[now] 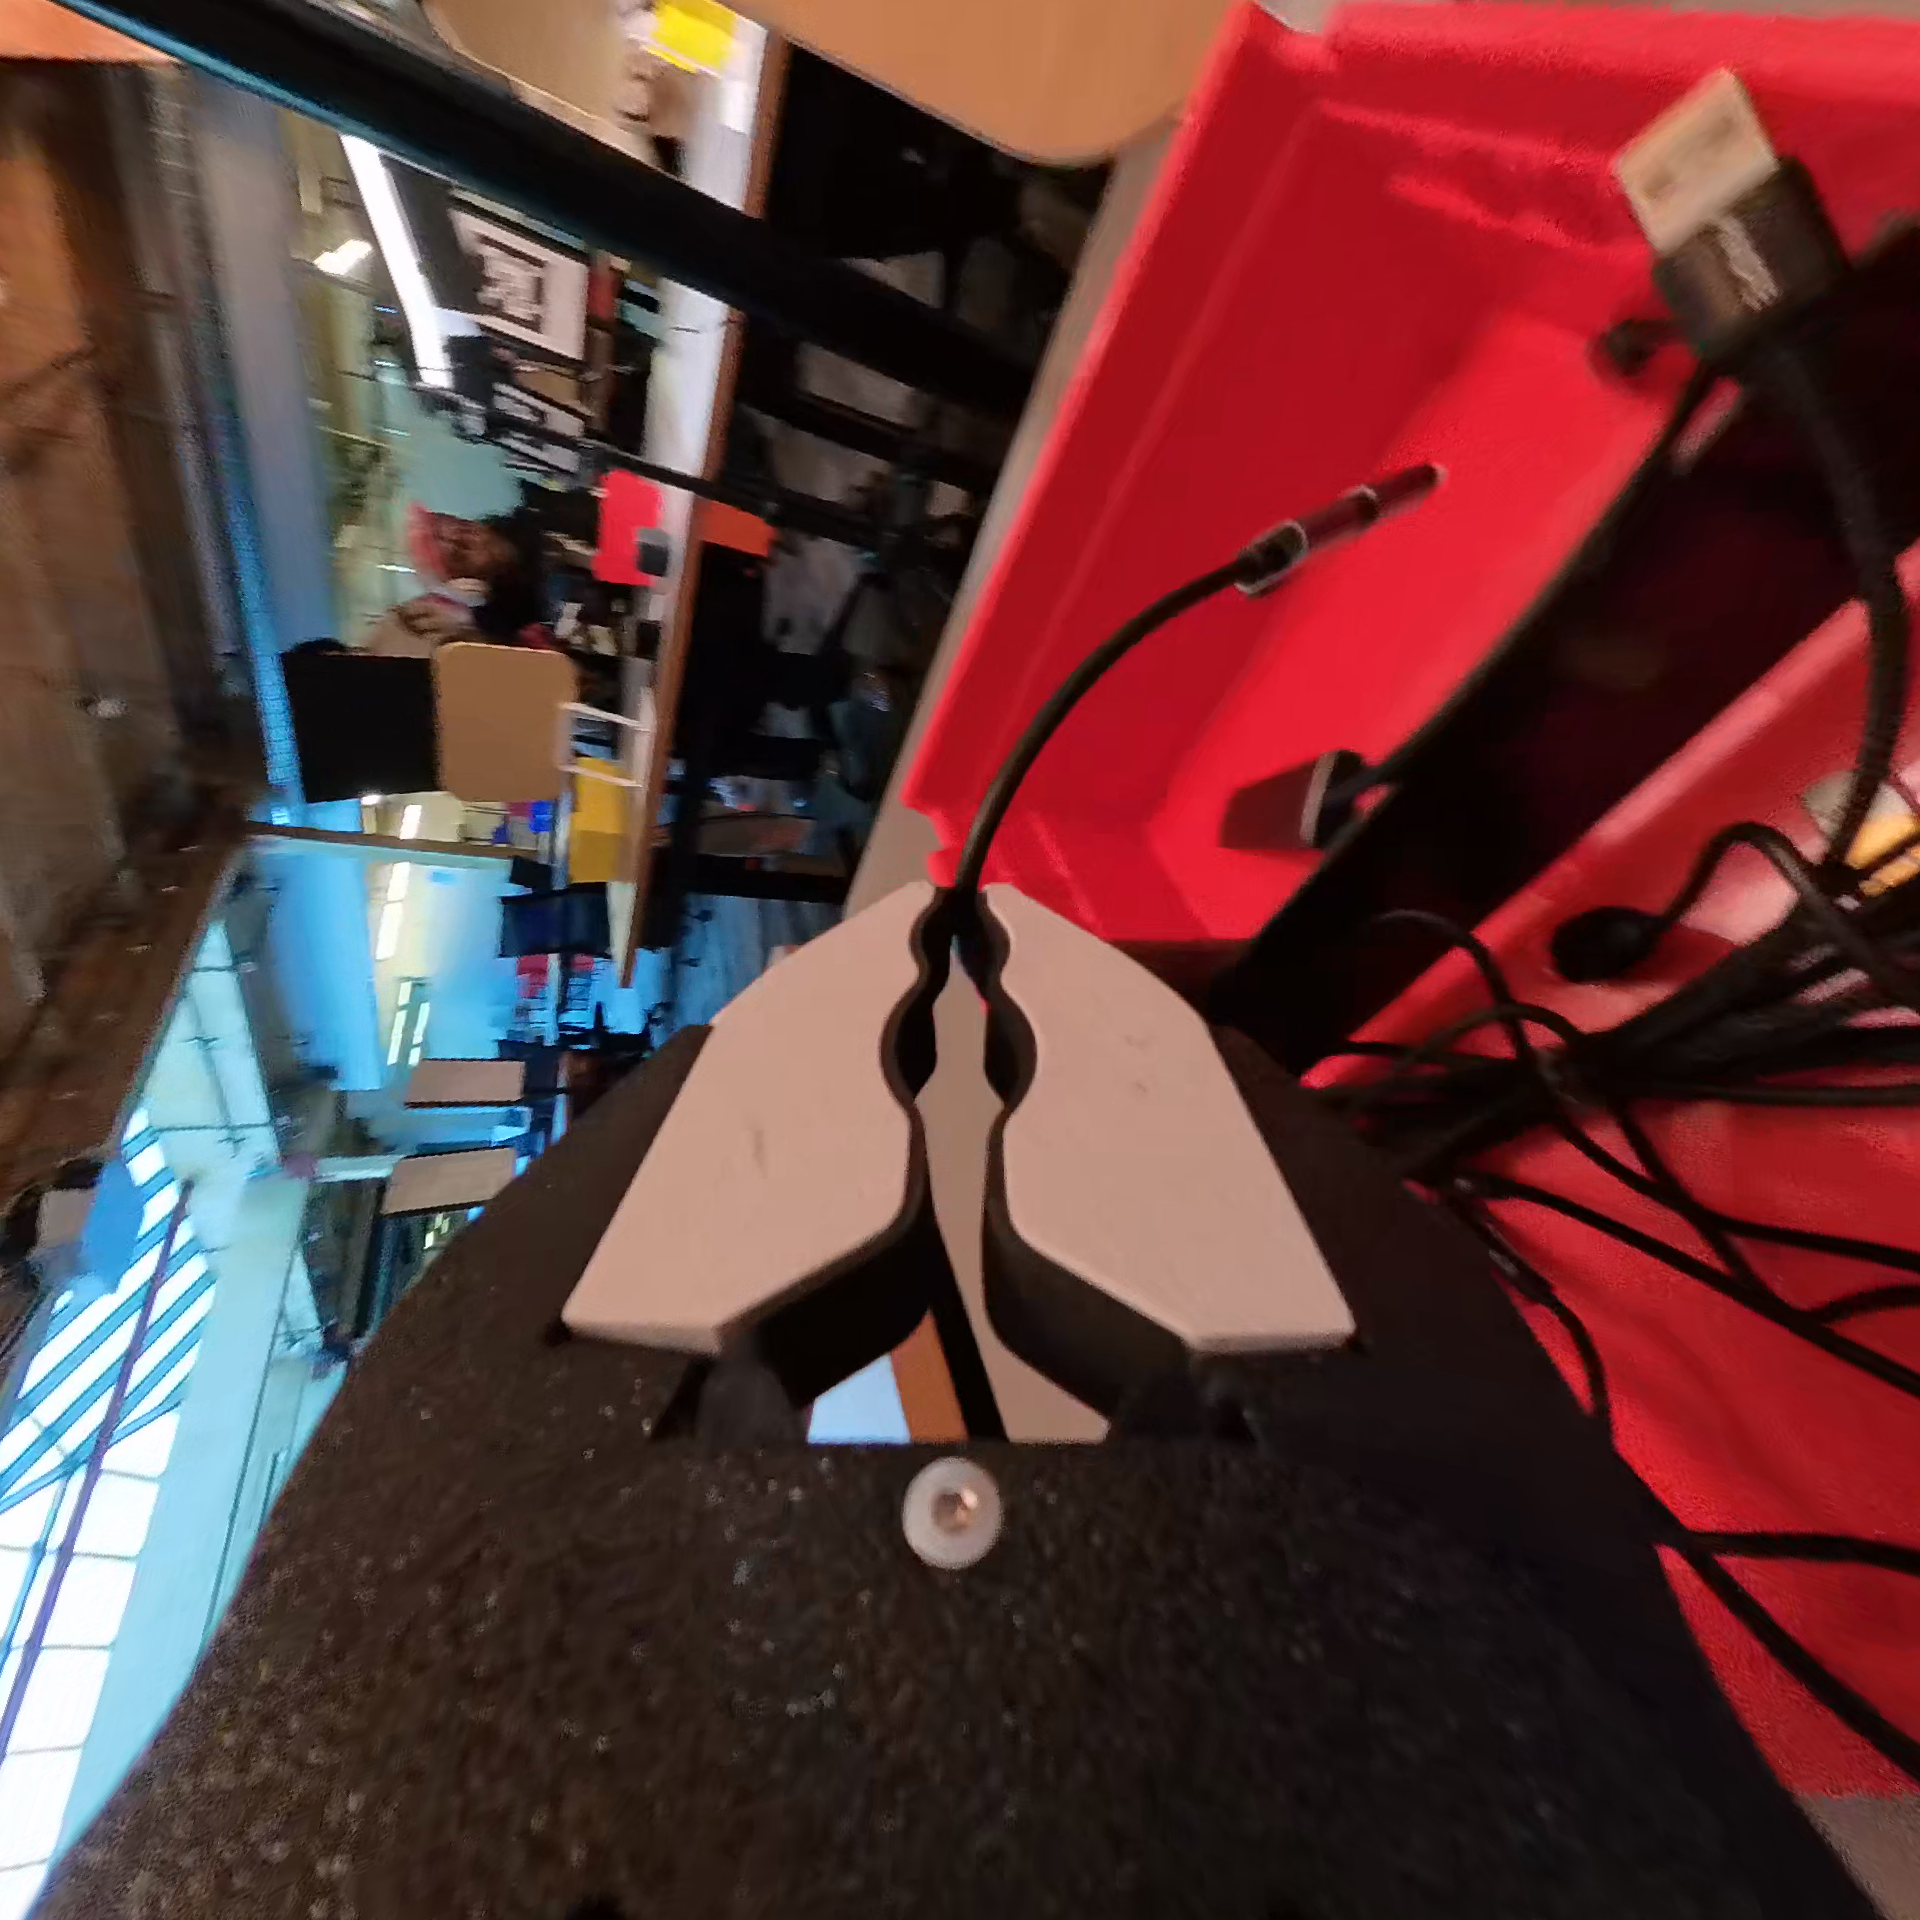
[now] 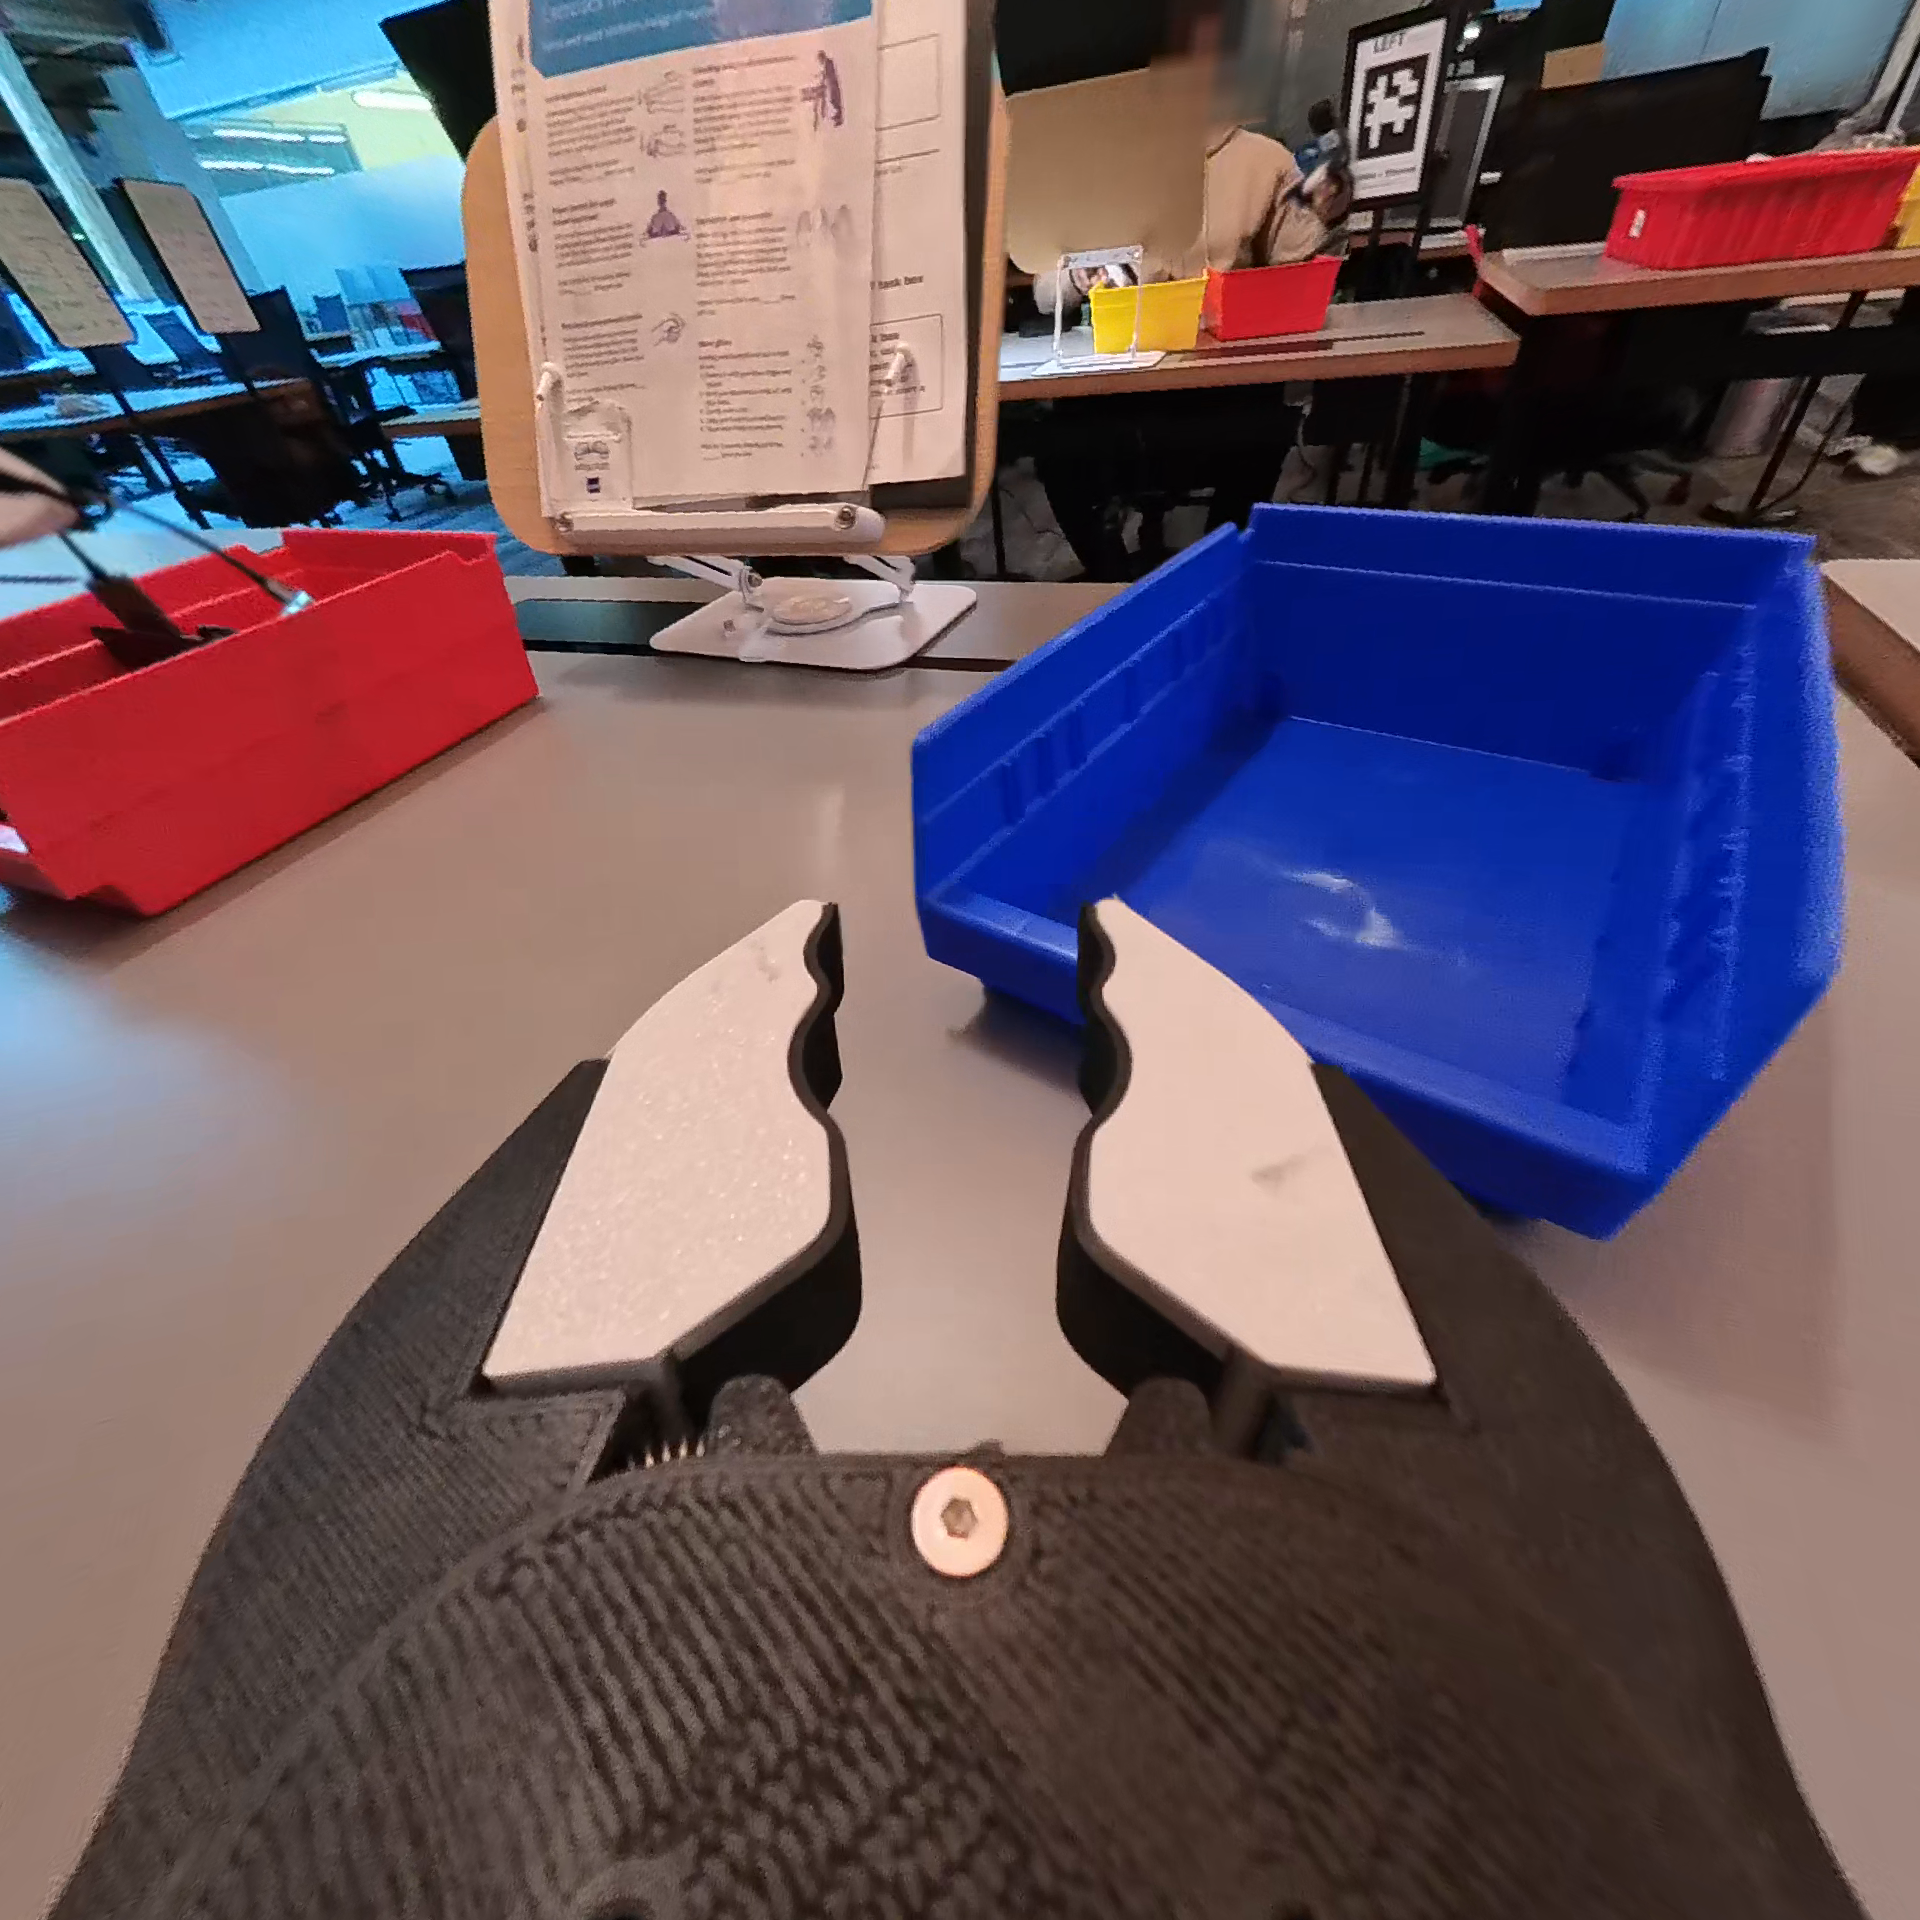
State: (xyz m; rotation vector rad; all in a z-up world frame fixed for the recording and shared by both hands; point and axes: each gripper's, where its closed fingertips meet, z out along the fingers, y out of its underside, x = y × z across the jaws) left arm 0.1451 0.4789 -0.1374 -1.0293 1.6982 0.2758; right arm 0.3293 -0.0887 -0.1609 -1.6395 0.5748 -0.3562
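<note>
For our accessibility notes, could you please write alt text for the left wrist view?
The left gripper is shut on a thin black cable whose plug end arches over a red bin. More tangled black cables lie in the bin to the right, one ending in a USB plug.

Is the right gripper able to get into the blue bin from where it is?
Probably yes: the right gripper is open, the blue bin sits just ahead with nothing inside or between.

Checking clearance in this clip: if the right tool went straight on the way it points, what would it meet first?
The right tool, open and empty, points over bare table. The blue bin lies just right of that line, and its near-left corner might be clipped. Otherwise the white document stand comes first; depth is unclear.
</note>
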